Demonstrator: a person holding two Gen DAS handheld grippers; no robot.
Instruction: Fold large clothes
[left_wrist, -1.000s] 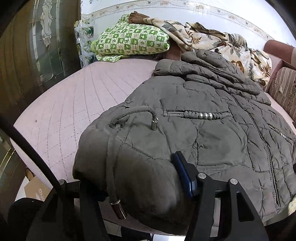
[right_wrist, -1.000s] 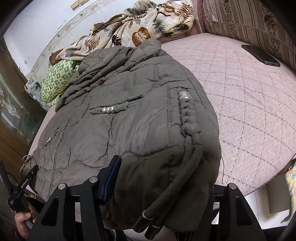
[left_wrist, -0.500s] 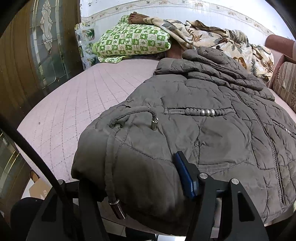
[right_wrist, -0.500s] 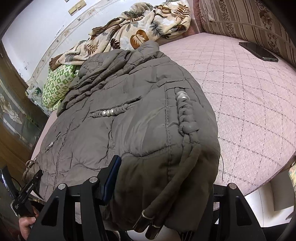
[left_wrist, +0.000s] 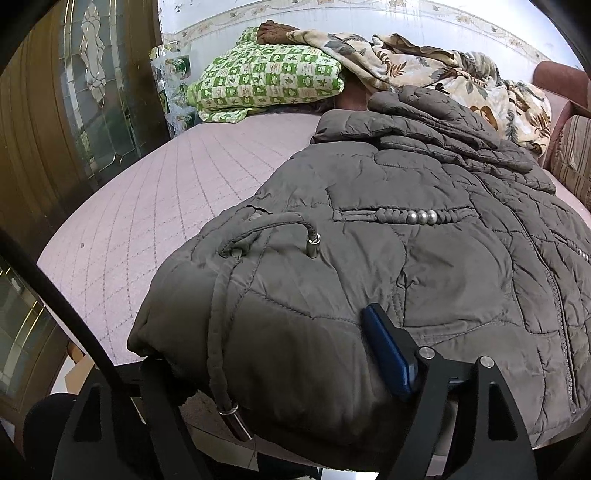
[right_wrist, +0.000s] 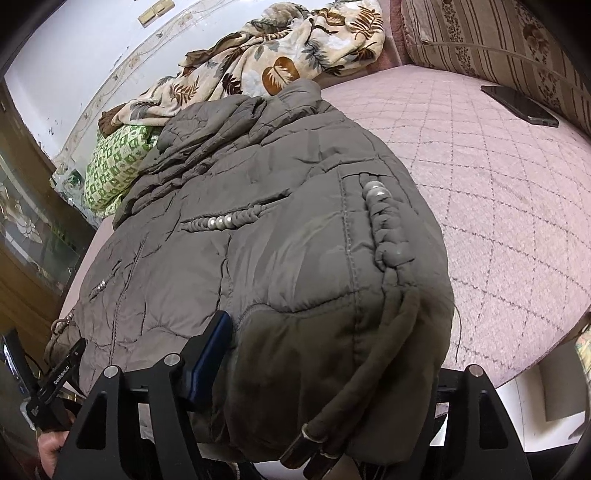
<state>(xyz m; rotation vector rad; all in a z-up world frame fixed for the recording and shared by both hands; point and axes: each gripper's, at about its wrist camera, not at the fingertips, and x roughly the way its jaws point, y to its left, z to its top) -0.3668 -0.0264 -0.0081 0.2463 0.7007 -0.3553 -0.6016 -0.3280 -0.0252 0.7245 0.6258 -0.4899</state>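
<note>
Left gripper (left_wrist: 280, 373) at the bottom of its frame, clamped onto the near hem corner of the grey quilted jacket (left_wrist: 406, 258); blue finger pad (left_wrist: 386, 354) pressed into the fabric at lower right, the other finger buried under the bulging hem at lower left. Right gripper (right_wrist: 325, 373) likewise closed on the opposite hem corner of the jacket (right_wrist: 277, 240), blue pad (right_wrist: 210, 350) biting in at lower left, the far finger hidden behind the padded fold. Drawstring (left_wrist: 218, 332) with metal tip dangling over the hem in front of the left gripper; paired cord ends (right_wrist: 314, 443) hanging across the bottom center of the right view, partly blocking the sight of the jaws. Jacket spread front-up across the middle of the pink quilted bed (left_wrist: 147, 221), collar toward the upper part of both frames. Beyond it, green checked pillow (left_wrist: 266, 77) at upper center-left, touching a leaf-print blanket (left_wrist: 443, 70) heaped at upper right. Dark phone (right_wrist: 521, 105) on the bed at upper right of the right view, well apart from the jacket, beside a striped cushion (right_wrist: 498, 33). Wooden glass-paneled door (left_wrist: 85, 92) along the left edge.
</note>
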